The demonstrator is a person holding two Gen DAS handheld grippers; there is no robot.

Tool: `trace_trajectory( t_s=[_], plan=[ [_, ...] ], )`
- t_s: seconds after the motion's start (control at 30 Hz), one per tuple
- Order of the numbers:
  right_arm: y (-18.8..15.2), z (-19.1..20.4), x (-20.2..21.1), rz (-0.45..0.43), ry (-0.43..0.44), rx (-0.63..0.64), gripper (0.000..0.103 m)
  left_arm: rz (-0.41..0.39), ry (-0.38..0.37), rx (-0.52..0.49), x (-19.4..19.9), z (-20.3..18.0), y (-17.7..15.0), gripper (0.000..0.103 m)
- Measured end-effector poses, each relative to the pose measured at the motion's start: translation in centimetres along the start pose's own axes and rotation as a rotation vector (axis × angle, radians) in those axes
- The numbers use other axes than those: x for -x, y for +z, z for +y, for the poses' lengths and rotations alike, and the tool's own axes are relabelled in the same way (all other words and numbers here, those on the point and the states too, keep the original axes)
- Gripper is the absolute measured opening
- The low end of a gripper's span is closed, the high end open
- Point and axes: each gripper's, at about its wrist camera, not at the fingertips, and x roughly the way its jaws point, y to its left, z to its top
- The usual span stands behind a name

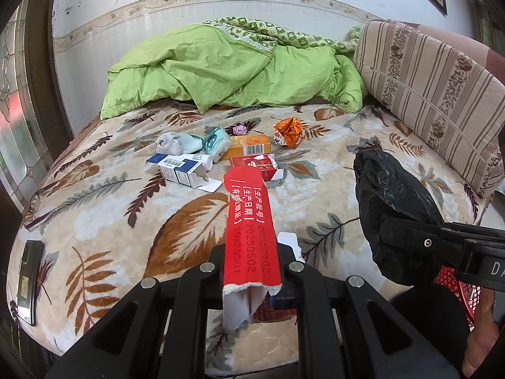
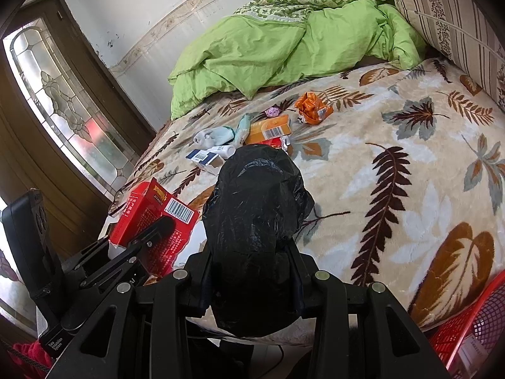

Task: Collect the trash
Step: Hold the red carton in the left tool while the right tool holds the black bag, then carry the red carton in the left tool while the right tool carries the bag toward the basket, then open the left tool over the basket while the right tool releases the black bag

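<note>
My left gripper (image 1: 252,262) is shut on a flattened red carton (image 1: 249,224), which sticks up and forward over the near edge of the bed; the same red carton (image 2: 151,218) shows at the left of the right wrist view. My right gripper (image 2: 252,262) is shut on a crumpled black plastic bag (image 2: 255,208), also visible as a black bag (image 1: 391,208) to the right of the carton. Farther up the bed lies a pile of trash: a blue-and-white box (image 1: 183,170), an orange box (image 1: 249,147), a red pack (image 1: 255,164), a tissue pack (image 1: 217,142), a grey wad (image 1: 170,143) and an orange foil wrapper (image 1: 288,131).
A leaf-patterned blanket (image 1: 126,214) covers the bed, with a green duvet (image 1: 227,66) bunched at the far end and a striped cushion (image 1: 435,94) on the right. A phone (image 1: 30,271) lies at the near left edge. A red mesh basket (image 2: 473,328) stands at the lower right.
</note>
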Motion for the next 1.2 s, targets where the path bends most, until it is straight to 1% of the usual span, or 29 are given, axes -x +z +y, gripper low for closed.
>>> trace_trajectory(
  t_s=[0.07, 0.23, 0.33, 0.43, 0.47, 0.53, 0.57, 0.67, 0.73, 0.77, 0.8, 0.9, 1.03, 1.07, 1.1, 1.13, 1.17, 1.2],
  plan=[
    [0.0, -0.1, 0.2, -0.003, 0.0, -0.004, 0.042, 0.002, -0.005, -0.002, 0.1, -0.2, 0.0, 0.013],
    [0.4, -1.1, 1.9, -0.029, -0.013, -0.027, 0.041, -0.006, -0.06, -0.023, 0.8, -1.5, 0.6, 0.013],
    [0.7, -2.9, 4.4, -0.06, -0.029, -0.075, 0.041, -0.024, -0.127, -0.057, 1.5, -3.4, 1.5, 0.013],
    [0.5, -5.2, 7.7, -0.102, -0.072, -0.129, 0.041, -0.018, -0.238, -0.102, 2.1, -6.3, 2.3, 0.013],
    [0.3, -6.1, 8.8, -0.114, -0.088, -0.148, 0.041, -0.015, -0.261, -0.114, 2.1, -7.0, 2.4, 0.013],
    [-0.4, -8.2, 11.4, -0.141, -0.144, -0.199, 0.041, 0.008, -0.353, -0.153, 2.2, -9.8, 2.6, 0.013],
    [-0.7, -9.0, 12.3, -0.149, -0.162, -0.22, 0.042, 0.018, -0.383, -0.161, 2.2, -10.7, 2.6, 0.013],
    [-2.8, -12.6, 16.1, -0.175, -0.238, -0.326, 0.041, 0.096, -0.527, -0.194, 1.8, -15.0, 2.7, 0.013],
    [-4.0, -14.1, 17.8, -0.185, -0.282, -0.364, 0.041, 0.139, -0.593, -0.228, 1.6, -17.8, 2.5, 0.013],
    [-4.8, -15.1, 18.9, -0.191, -0.309, -0.386, 0.041, 0.152, -0.614, -0.242, 1.6, -18.7, 2.4, 0.013],
    [-5.5, -15.8, 19.7, -0.195, -0.327, -0.406, 0.042, 0.175, -0.647, -0.269, 1.5, -20.5, 2.1, 0.013],
    [-7.5, -18.0, 21.5, -0.199, -0.365, -0.475, 0.043, 0.211, -0.689, -0.322, 1.3, -24.0, 1.2, 0.013],
    [-9.2, -20.0, 22.0, -0.187, -0.376, -0.539, 0.045, 0.251, -0.725, -0.372, 0.5, -27.4, 0.0, 0.014],
    [-9.5, -20.4, 22.0, -0.18, -0.381, -0.548, 0.046, 0.264, -0.729, -0.384, 0.3, -27.9, -0.2, 0.021],
    [-9.8, -20.6, 22.0, -0.175, -0.384, -0.557, 0.053, 0.276, -0.728, -0.39, 0.2, -28.3, -0.5, 0.029],
    [-9.9, -20.9, 21.9, -0.166, -0.397, -0.571, 0.059, 0.276, -0.723, -0.383, 0.3, -28.3, -0.6, 0.046],
    [-10.0, -21.2, 22.0, -0.164, -0.405, -0.576, 0.06, 0.271, -0.723, -0.377, 0.3, -28.1, -0.5, 0.055],
    [-10.1, -21.3, 22.1, -0.162, -0.411, -0.577, 0.061, 0.258, -0.723, -0.372, 0.5, -27.9, -0.4, 0.055]
  ],
)
